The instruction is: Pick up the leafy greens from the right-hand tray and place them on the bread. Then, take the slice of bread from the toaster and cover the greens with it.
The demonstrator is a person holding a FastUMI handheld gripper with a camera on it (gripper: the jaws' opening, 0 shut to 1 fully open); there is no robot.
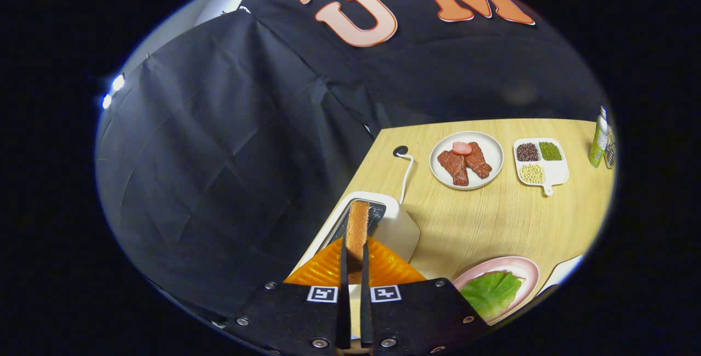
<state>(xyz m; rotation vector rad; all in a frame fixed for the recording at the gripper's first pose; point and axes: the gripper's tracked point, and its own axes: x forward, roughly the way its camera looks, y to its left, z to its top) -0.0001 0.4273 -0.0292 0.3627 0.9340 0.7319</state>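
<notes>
A brown toast slice [357,227], standing in the white toaster's [397,227] slot, is clamped by the gripper [354,260], while green leaves [489,292] are held on a pink plate [520,266] at four o'clock.

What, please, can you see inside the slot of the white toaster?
A brown bread slice stands upright in the white toaster, the gripper jaws closed on its near end. Its lower part is hidden inside the slot.

We see only the upper end of the tan bread slice [357,224]; the fingers [344,290] of the gripper [354,260], closed on it, cover its lower part. The tall green bottle [599,139] is too small to identify.
</notes>
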